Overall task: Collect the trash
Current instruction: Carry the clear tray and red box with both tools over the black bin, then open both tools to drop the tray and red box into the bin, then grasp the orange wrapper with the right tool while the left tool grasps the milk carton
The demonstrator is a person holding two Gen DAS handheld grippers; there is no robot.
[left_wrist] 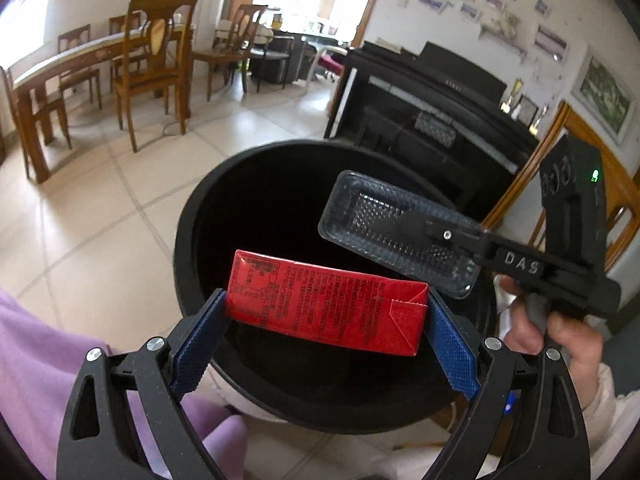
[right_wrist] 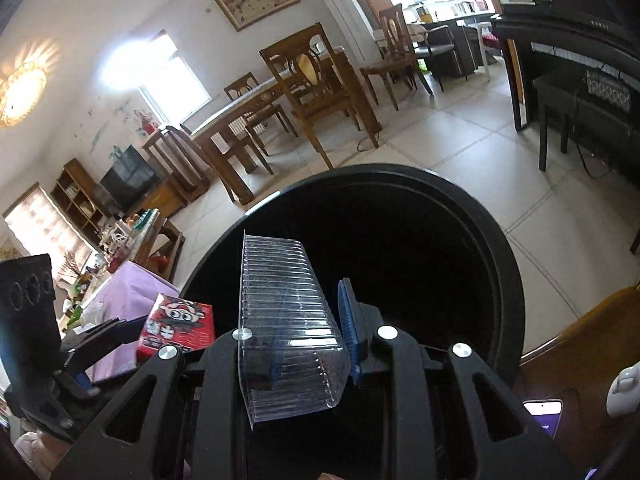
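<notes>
My left gripper (left_wrist: 326,316) is shut on a red drink carton (left_wrist: 324,306) and holds it lengthwise over the mouth of a round black trash bin (left_wrist: 188,248). My right gripper (right_wrist: 308,320) is shut on a clear ribbed plastic tray (right_wrist: 288,320), also held over the bin (right_wrist: 508,280). In the left wrist view the tray (left_wrist: 384,224) hangs over the bin's right side, gripped by the right gripper (left_wrist: 420,224). In the right wrist view the carton (right_wrist: 176,326) shows at lower left, beside the bin's rim. The bin's inside is dark.
The bin stands on a tiled floor (left_wrist: 100,200). A purple cloth (left_wrist: 36,360) lies at lower left. A wooden dining table with chairs (left_wrist: 100,64) stands behind, and a black piano (left_wrist: 432,100) to the right. A phone (right_wrist: 544,414) lies on a wooden surface.
</notes>
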